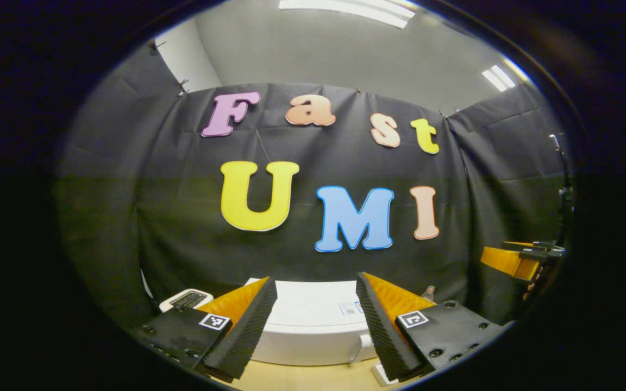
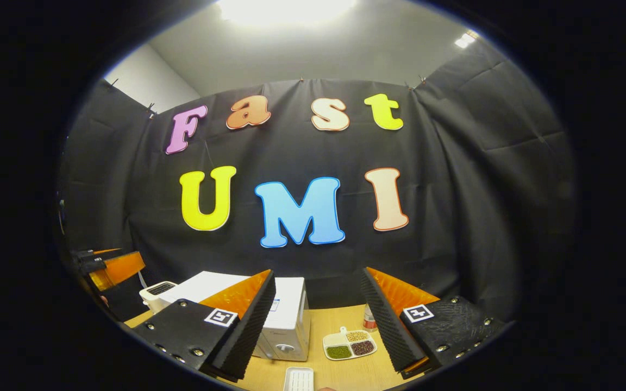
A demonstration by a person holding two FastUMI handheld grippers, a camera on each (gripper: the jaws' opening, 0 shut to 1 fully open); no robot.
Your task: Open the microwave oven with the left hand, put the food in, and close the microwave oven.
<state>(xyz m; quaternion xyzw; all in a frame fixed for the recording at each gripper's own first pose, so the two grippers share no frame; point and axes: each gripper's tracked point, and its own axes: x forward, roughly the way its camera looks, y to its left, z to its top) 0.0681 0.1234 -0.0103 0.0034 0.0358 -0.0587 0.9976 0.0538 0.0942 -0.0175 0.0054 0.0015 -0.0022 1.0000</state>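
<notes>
The white microwave (image 1: 313, 331) stands on the wooden table right below and ahead of my left gripper (image 1: 314, 282), which is open and holds nothing. Its door looks shut. In the right gripper view the microwave (image 2: 287, 320) is at the lower left, seen from its front corner. A small divided dish of food (image 2: 349, 344) with green, brown and beige grains lies on the table to its right. My right gripper (image 2: 317, 277) hangs open above the table, empty, with the dish low between its fingers. The right gripper (image 1: 508, 259) also appears far right in the left gripper view.
A white toaster (image 2: 158, 290) sits left of the microwave and shows again as the toaster (image 1: 185, 298). A small jar (image 2: 368, 319) stands behind the dish. A white ribbed tray (image 2: 299, 378) lies at the table's (image 2: 340, 369) near edge. The left gripper (image 2: 109, 269) is at the far left.
</notes>
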